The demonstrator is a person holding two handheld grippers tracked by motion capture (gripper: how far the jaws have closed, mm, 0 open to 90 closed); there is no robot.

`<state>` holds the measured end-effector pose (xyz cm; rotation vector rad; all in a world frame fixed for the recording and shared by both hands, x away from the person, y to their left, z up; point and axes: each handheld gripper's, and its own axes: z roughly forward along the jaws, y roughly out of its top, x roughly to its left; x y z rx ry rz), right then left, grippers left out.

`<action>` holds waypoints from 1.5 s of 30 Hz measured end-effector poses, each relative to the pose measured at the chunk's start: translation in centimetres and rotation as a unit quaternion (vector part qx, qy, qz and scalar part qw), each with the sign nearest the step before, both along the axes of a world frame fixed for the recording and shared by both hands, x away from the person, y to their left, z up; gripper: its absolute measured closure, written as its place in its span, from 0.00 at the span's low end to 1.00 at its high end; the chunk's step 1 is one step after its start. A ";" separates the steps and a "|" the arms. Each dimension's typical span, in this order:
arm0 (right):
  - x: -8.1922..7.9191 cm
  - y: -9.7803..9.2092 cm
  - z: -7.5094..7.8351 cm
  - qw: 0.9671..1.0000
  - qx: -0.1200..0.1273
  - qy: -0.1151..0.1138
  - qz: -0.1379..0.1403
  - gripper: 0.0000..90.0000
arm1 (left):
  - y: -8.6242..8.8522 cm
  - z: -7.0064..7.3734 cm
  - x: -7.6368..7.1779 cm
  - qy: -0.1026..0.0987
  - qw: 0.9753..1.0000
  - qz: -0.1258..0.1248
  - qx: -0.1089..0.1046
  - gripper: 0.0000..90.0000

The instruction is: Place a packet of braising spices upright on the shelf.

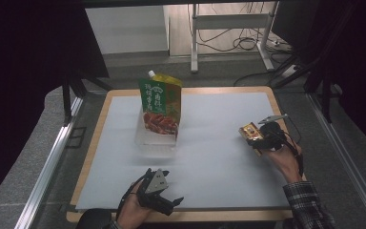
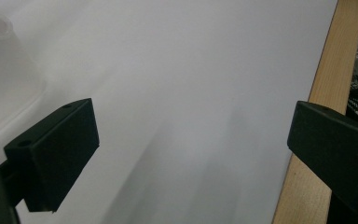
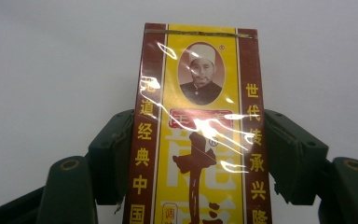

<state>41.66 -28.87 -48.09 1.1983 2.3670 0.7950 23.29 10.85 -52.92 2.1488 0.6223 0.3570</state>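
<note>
My right gripper clamps the box, well right of the bin; I should keep it level. My left gripper gapes empty.

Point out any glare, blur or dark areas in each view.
High view: dark surround, evenly lit white mat, clear tray edges soft under the pouch. Left gripper view: both jaws blurred, faint shadows on the mat. Right gripper view: glare streaks across the wrapped box, whose print stays sharp.
</note>
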 end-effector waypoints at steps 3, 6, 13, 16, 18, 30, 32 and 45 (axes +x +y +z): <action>-0.6 0.7 0.1 1.000 0.001 0.002 0.016 0.35 | 0.0 0.0 0.0 0.000 1.000 -0.001 0.000 0.02; -1.7 2.1 0.1 0.999 0.006 0.006 0.052 0.35 | 0.0 0.0 0.0 0.000 1.000 -0.001 0.001 0.02; -3.2 5.0 -0.7 0.993 -0.008 0.025 0.119 0.35 | -0.1 0.0 0.0 0.000 1.000 -0.002 0.001 0.02; -3.3 5.6 -1.1 0.991 -0.016 0.028 0.131 0.35 | -0.1 0.0 -0.1 0.000 1.000 -0.002 0.001 0.02; -3.3 5.9 -1.5 0.989 -0.025 0.035 0.140 0.35 | 0.0 0.0 -0.1 0.000 1.000 -0.002 0.001 0.02; -2.5 6.2 -1.5 0.987 -0.039 0.060 0.145 0.27 | -0.2 -0.1 0.0 0.001 1.000 -0.002 0.002 0.02; -2.4 6.4 -1.4 0.986 -0.041 0.062 0.146 0.27 | -0.2 -0.1 0.0 0.001 1.000 -0.003 0.003 0.02; -0.4 9.0 -1.6 0.974 -0.101 0.130 0.153 0.29 | -0.1 -0.1 0.0 0.000 1.000 -0.002 0.003 0.02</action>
